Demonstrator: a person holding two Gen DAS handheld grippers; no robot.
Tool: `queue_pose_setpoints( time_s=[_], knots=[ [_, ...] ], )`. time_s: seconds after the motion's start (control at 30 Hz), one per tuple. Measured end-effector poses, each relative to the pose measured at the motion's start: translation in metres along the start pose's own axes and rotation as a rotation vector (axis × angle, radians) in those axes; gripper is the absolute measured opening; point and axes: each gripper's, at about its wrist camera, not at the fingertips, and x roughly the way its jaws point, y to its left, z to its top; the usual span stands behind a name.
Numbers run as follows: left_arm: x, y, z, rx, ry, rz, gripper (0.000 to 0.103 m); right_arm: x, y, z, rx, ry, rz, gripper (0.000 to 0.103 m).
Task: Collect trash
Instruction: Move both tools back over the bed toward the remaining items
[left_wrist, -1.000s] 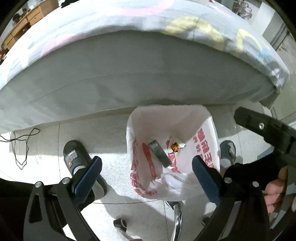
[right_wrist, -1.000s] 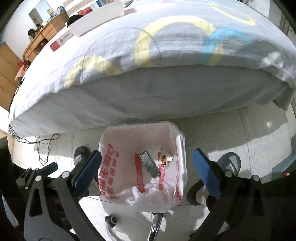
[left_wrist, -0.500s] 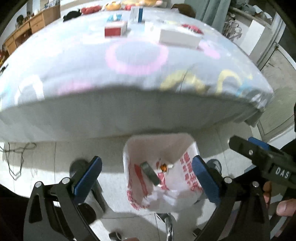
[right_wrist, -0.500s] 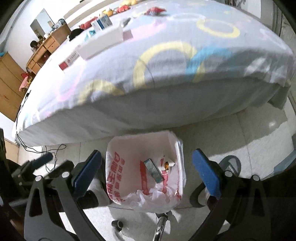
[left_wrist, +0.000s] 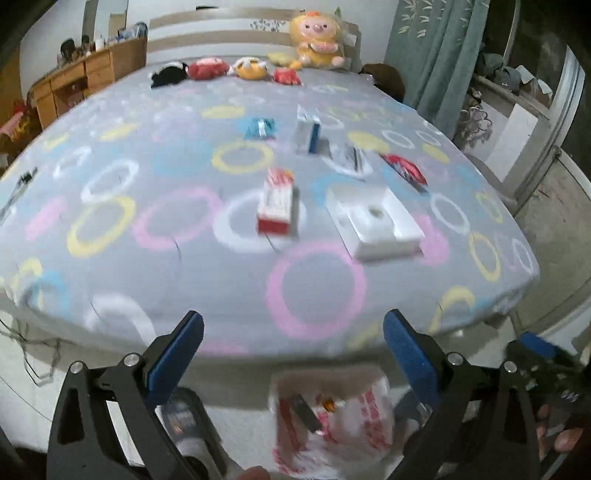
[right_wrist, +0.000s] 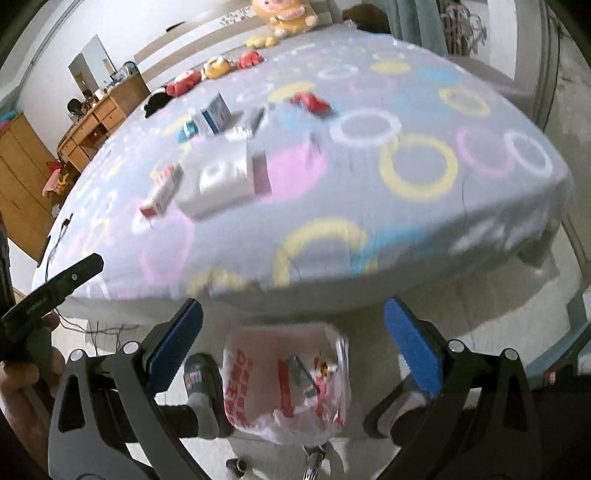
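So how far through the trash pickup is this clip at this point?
Partly done: the white bag on the floor below the bed edge already holds a few pieces. Nothing is in hand; the left gripper and right gripper are both open and empty. Left on the bed: the red-and-white box, the white tray, the blue-and-white carton, a blue wrapper and a red packet.

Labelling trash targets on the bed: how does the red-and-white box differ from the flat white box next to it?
The red-and-white box is narrow and printed with red ends; the flat white box is wider, plain, with a round recess in its top. The red-and-white box lies nearer the bed's middle, the flat white box nearer its right edge. Both rest flat on the ringed sheet, untouched.
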Motion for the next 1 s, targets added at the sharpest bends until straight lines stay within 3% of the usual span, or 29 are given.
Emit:
queue_pose_setpoints(
  time_s=[0.17,0.3,0.43,0.73,1.0],
  knots=[
    [0.011,0.013,0.044,0.021,-0.011,0.049,0.095,-0.005,0.016,0.043,-0.057,-0.031,0.007,0.096],
    [0.024,0.018,0.069,0.011,-0.004,0.037,0.095,0.000,0.036,0.080,-0.103,-0.031,0.015,0.096],
    [0.043,0.020,0.088,0.033,0.000,0.066,0.095,0.013,0.053,0.100,-0.152,-0.015,0.007,0.096],
    [0.098,0.026,0.100,0.026,0.099,0.061,0.095,0.067,0.073,0.117,-0.245,0.069,-0.022,0.096],
    [0.125,0.023,0.106,0.042,0.158,0.083,0.095,0.106,0.086,0.116,-0.342,0.088,-0.068,0.096]
  ],
)
